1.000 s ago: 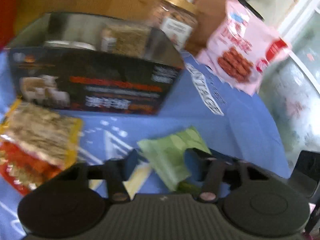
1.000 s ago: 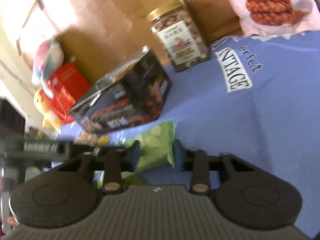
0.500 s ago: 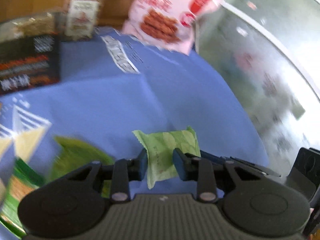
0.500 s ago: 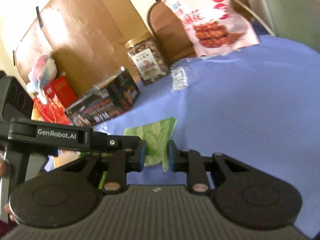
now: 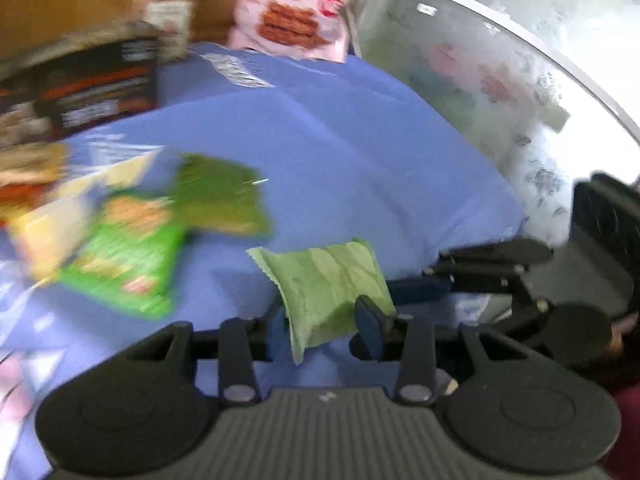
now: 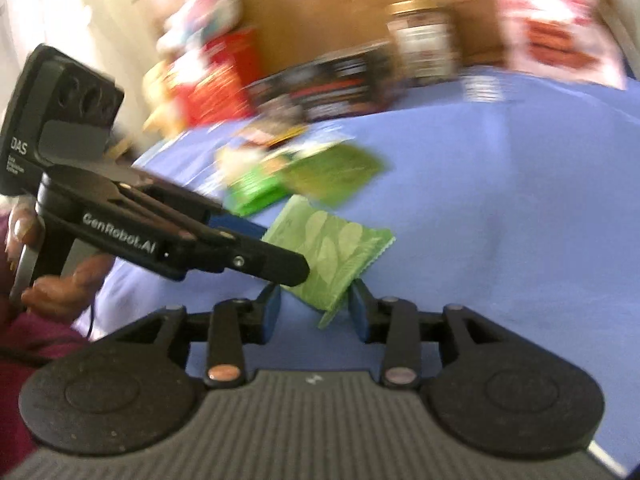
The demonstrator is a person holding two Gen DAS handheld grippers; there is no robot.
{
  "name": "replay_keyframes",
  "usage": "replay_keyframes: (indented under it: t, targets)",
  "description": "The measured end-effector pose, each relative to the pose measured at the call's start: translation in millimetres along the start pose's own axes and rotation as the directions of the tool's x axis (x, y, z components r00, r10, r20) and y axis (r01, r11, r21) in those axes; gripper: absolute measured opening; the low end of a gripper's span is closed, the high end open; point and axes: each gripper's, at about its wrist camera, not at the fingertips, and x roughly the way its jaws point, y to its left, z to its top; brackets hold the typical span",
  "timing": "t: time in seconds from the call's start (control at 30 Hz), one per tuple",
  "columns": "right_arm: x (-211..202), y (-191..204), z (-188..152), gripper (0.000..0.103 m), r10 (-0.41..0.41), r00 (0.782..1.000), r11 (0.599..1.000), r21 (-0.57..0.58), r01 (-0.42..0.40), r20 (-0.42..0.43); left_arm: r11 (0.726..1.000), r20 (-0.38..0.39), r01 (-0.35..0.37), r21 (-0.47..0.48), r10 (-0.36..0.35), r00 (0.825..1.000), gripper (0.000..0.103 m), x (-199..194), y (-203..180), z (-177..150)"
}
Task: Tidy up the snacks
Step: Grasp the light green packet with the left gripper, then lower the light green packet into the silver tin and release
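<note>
Blue tablecloth (image 5: 360, 152) lay beneath the light-green leaf-print packet (image 5: 326, 280), clamped in my left gripper (image 5: 320, 326); my right gripper (image 6: 316, 312) gaped around its corner. I judged one firm grip best.

Left gripper (image 5: 322, 326): pads against both sides of pale green sachet (image 5: 326, 280), sachet raised over blue cloth (image 5: 360, 152). Right gripper (image 5: 416, 290) touches the sachet's right edge. Left of sachet: blurred green packets (image 5: 132, 256). Behind it: dark box (image 5: 92, 96), jar (image 5: 168, 4), pink bag (image 5: 296, 8)
</note>
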Motion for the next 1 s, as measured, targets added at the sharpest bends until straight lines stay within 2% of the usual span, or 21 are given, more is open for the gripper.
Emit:
replay_keyframes:
  t: [0.13,0.27,0.4,0.47,0.53,0.6,0.7,0.77,0.8,0.83,0.9,1.0]
  targets:
    - [39.8,29.0,20.9,0.042,0.122,0.991,0.984,-0.123,-0.129,-0.062,0.989,0.04,-0.047,-0.143,0.053,0.998,0.036,-45.7,40.8,-32.0]
    - [78.2,67.4,36.8,0.042,0.207,0.974,0.942,-0.251,-0.224,-0.095,0.949,0.109,-0.113,-0.295,0.151,0.983,0.039,-85.5,80.5,-60.7]
    - [108.2,98.7,41.0,0.045,0.186,0.979,0.893,-0.402,-0.204,-0.084,0.886,0.141,-0.181,-0.427,0.263,0.954,0.043,-104.0,117.1,-69.5]
    - [113.4,103.9,42.0,0.049,0.175,0.982,0.889,-0.418,-0.188,-0.071,0.871,0.153,-0.176,-0.458,0.273,0.95,0.043,-109.1,128.8,-72.5]
    - [113.2,102.5,40.9,0.056,0.161,0.985,0.894,-0.414,-0.173,-0.063,0.874,0.173,-0.147,-0.463,0.252,0.952,0.047,-115.7,134.5,-77.7]
    - [110.6,101.8,36.4,0.056,0.131,0.991,0.894,-0.426,-0.135,-0.041,0.883,0.189,-0.14,-0.447,0.247,0.95,0.053,-119.0,134.3,-81.9]
    - [109.5,103.5,34.2,0.056,0.121,0.992,0.887,-0.445,-0.125,-0.038,0.889,0.189,-0.127,-0.44,0.23,0.955,0.054,-112.9,133.5,-81.9]
    - [116.7,106.6,37.6,0.056,0.124,0.991,0.883,-0.452,-0.13,-0.043,0.894,0.197,-0.115,-0.433,0.218,0.956,0.047,-108.8,133.2,-82.9]
    - [118.2,107.4,38.5,0.053,0.124,0.991,0.882,-0.453,-0.132,-0.047,0.898,0.199,-0.112,-0.426,0.213,0.957,0.041,-106.8,130.5,-83.6]
    - [120.1,109.4,40.7,0.039,0.121,0.991,0.881,-0.454,-0.131,-0.05,0.9,0.196,-0.109,-0.422,0.208,0.958,0.038,-104.0,128.8,-83.3]
    - [121.9,113.3,46.6,0.033,0.087,0.995,0.883,-0.459,-0.1,-0.049,0.904,0.205,-0.127,-0.409,0.227,0.952,0.038,-105.7,125.2,-80.7]
    - [117.5,110.3,58.1,0.033,0.098,0.995,0.892,-0.443,-0.092,-0.009,0.909,0.244,-0.128,-0.396,0.239,0.94,0.038,-117.5,124.1,-67.0]
